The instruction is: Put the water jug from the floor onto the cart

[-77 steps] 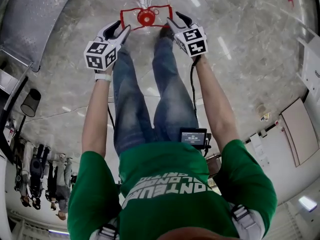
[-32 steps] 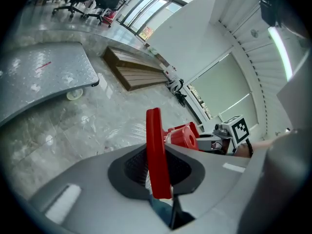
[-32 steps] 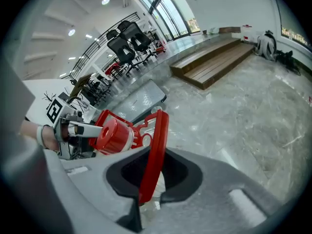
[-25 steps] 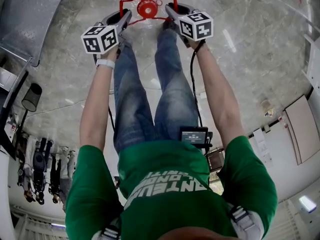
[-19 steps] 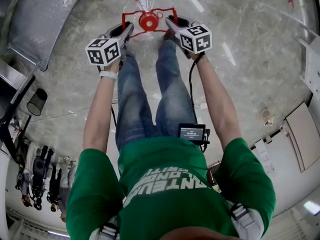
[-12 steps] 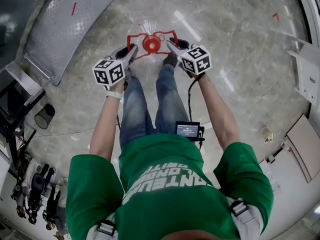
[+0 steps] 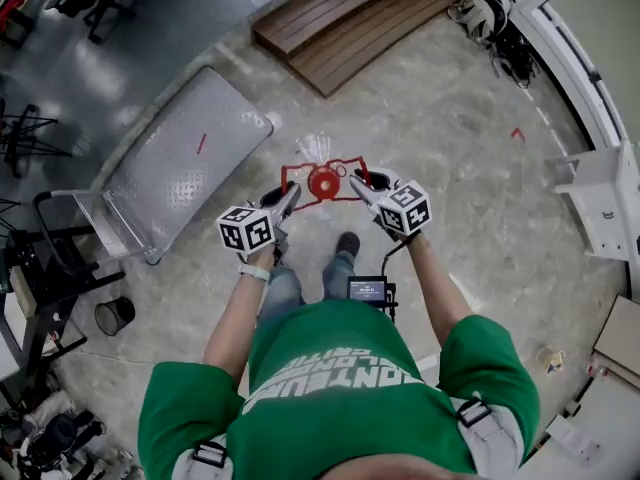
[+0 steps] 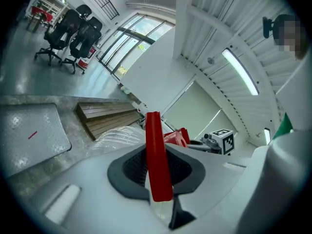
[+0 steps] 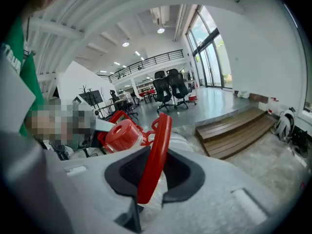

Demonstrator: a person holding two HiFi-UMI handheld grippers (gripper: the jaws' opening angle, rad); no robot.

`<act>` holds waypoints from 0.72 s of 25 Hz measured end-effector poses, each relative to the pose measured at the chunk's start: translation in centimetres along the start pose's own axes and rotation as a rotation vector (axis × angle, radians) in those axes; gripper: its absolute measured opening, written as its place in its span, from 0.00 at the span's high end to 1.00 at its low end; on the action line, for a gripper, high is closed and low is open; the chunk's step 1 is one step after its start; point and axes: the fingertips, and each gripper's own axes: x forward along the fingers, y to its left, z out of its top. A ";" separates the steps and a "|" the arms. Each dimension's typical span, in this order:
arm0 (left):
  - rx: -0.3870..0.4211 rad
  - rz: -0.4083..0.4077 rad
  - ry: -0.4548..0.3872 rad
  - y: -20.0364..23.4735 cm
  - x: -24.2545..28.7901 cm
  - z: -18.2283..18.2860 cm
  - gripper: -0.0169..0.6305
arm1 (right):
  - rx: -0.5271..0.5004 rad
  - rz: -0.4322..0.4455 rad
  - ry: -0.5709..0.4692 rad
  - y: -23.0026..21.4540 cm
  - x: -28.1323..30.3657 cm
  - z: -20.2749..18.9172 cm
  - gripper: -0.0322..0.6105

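Observation:
The water jug (image 7: 316,152) is clear plastic with a red cap (image 7: 323,181) and a red handle frame (image 7: 300,173). It hangs off the floor in front of the person. My left gripper (image 7: 290,197) is shut on the frame's left bar (image 8: 157,155). My right gripper (image 7: 358,184) grips the right bar (image 9: 155,152); its jaws have just been opening slightly, with the bar still between them. The cap (image 9: 122,135) shows beyond the right jaws. The cart's metal platform (image 7: 180,163) lies to the left on the floor, and it also shows in the left gripper view (image 8: 29,135).
Wooden steps (image 7: 350,13) lie ahead on the floor, seen too past the right gripper (image 9: 234,133). A small black bin (image 7: 115,315) stands at the lower left beside dark stands. A white shelf unit (image 7: 600,203) is at the right. Office chairs (image 8: 73,35) stand far off.
Both grippers have risen together with the jug, which has left the floor. The person has straightened up, so the view now takes in the cart and the wooden steps.

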 end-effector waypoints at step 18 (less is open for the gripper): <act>-0.025 -0.006 -0.137 -3.1 -7.3 2.7 0.86 | -0.112 0.071 -0.003 7.0 -0.6 5.0 0.85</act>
